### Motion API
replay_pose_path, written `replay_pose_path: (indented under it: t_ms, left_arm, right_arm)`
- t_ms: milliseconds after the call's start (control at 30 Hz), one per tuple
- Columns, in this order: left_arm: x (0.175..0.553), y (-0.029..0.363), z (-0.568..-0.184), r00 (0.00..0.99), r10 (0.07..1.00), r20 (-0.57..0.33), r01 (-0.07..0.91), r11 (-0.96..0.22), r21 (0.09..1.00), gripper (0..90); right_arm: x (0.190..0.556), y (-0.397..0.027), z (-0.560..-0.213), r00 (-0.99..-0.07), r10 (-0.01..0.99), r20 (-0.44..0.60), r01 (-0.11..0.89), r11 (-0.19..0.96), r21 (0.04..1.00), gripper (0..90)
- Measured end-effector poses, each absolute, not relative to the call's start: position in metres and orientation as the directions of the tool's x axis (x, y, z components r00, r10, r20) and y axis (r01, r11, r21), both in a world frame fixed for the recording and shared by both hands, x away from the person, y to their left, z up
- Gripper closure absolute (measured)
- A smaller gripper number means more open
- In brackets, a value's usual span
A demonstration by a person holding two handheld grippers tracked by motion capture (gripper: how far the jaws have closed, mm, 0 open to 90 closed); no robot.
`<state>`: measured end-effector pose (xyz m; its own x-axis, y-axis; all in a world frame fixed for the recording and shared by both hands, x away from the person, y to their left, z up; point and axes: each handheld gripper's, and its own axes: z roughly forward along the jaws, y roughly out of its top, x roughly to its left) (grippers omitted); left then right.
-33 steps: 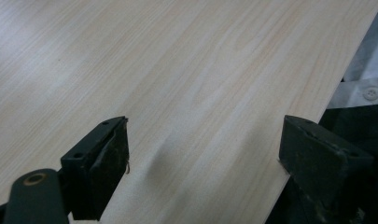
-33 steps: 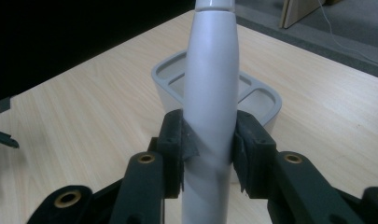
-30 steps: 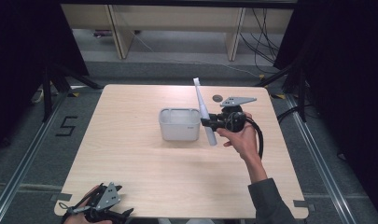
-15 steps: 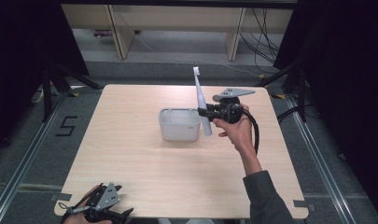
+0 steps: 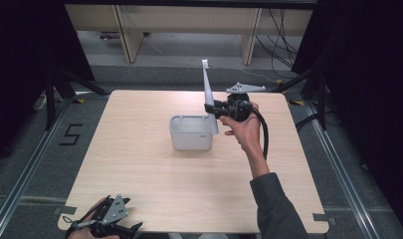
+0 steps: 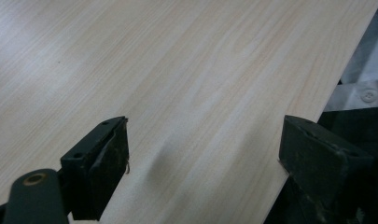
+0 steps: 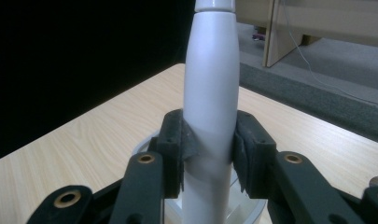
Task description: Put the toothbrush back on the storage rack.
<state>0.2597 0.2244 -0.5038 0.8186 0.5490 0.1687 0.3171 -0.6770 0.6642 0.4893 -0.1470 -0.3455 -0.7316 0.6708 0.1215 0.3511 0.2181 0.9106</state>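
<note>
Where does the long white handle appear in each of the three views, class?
High view: white handle stands near upright, centre top, over the grey container, gripped by the right gripper.
Left gripper view: not in it.
Right gripper view: handle centre, clamped between the jaws.
Shared landmark: the wooden table.

High view: fixed above near side, looking forward and down over whole table (image 5: 139,164), floor and shelving beyond. Left gripper view: very close over near left table edge, looking along own spread jaws across bare wood. Right gripper view: close on grey handle (image 7: 210,93) clamped between its jaws, facing left across far tabletop. Tabletop shared by all three.
</note>
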Motion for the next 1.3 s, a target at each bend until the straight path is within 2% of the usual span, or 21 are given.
replay_pose_path:
  t_ms: [500,567,600,900,1033,1067,1200,1233,1300]
  left_arm:
    - [0.26,0.225,-0.503,0.823,0.542,0.171,0.31,-0.68,0.665,15.8]
    - [0.257,0.223,-0.504,0.816,0.56,0.146,0.328,-0.656,0.68,15.8]
    - [0.258,0.223,-0.504,0.818,0.555,0.152,0.321,-0.66,0.68,15.7]
    - [0.259,0.224,-0.503,0.828,0.535,0.166,0.307,-0.681,0.664,15.7]
    - [0.258,0.223,-0.504,0.818,0.555,0.151,0.327,-0.664,0.673,15.8]
    - [0.259,0.224,-0.503,0.822,0.544,0.167,0.313,-0.677,0.667,15.7]
    - [0.258,0.224,-0.503,0.827,0.538,0.163,0.309,-0.678,0.666,15.7]
    - [0.258,0.223,-0.503,0.821,0.55,0.154,0.322,-0.669,0.67,15.7]
    - [0.258,0.224,-0.503,0.826,0.539,0.163,0.309,-0.676,0.669,15.7]
  right_arm:
    - [0.509,-0.131,-0.351,-0.688,0.709,0.155,0.369,0.159,0.916,66.4]
    - [0.514,-0.13,-0.355,-0.675,0.721,0.155,0.374,0.153,0.915,66.4]
    - [0.517,-0.13,-0.357,-0.681,0.721,0.132,0.353,0.164,0.921,66.4]
    - [0.521,-0.129,-0.368,-0.659,0.735,0.157,0.372,0.138,0.918,66.4]
    - [0.521,-0.128,-0.372,-0.656,0.738,0.161,0.382,0.141,0.913,66.3]
    - [0.522,-0.129,-0.374,-0.661,0.738,0.133,0.357,0.153,0.922,66.3]
    - [0.521,-0.127,-0.376,-0.658,0.739,0.144,0.378,0.158,0.912,66.4]
    - [0.522,-0.127,-0.378,-0.656,0.748,0.104,0.347,0.177,0.921,66.4]
    - [0.521,-0.126,-0.38,-0.654,0.746,0.125,0.365,0.166,0.916,66.4]
